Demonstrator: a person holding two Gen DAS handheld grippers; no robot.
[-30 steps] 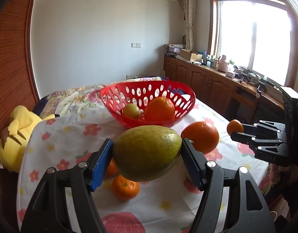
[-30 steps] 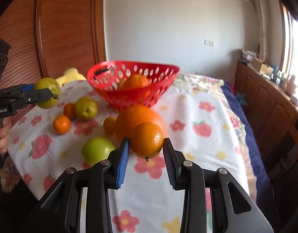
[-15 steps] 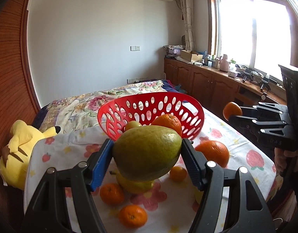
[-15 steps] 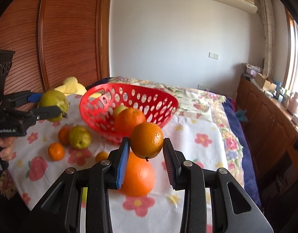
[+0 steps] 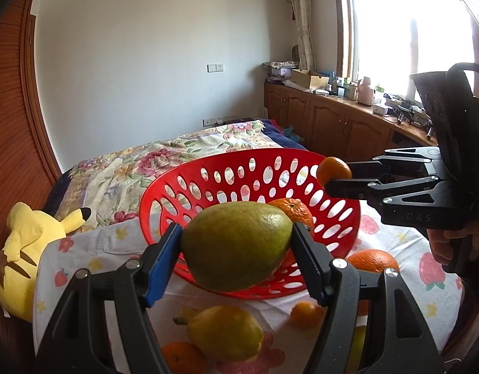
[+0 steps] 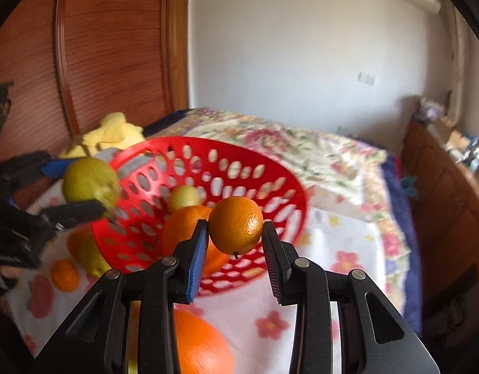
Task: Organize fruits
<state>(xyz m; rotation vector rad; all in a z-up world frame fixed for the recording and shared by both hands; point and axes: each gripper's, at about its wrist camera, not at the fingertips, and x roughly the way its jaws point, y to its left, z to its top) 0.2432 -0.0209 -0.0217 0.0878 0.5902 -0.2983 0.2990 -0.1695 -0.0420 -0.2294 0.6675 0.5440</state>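
A large green fruit (image 5: 236, 246) is clamped between the pads of the left claw (image 5: 236, 249) at the centre of the left wrist frame, in front of the near rim of the red basket (image 5: 208, 168). A small orange (image 6: 235, 225) is gripped by the narrowly set right claw (image 6: 234, 237) at the centre of the right wrist frame, over the basket's right part. An orange (image 5: 294, 210) and a pale green fruit (image 6: 183, 196) are seen inside the basket. A yellow-green fruit (image 5: 225, 332) and several oranges are scattered on the flowered cloth (image 5: 83, 246) in the lower frame. A yellow plush toy (image 5: 24, 249) is lying at the left edge.
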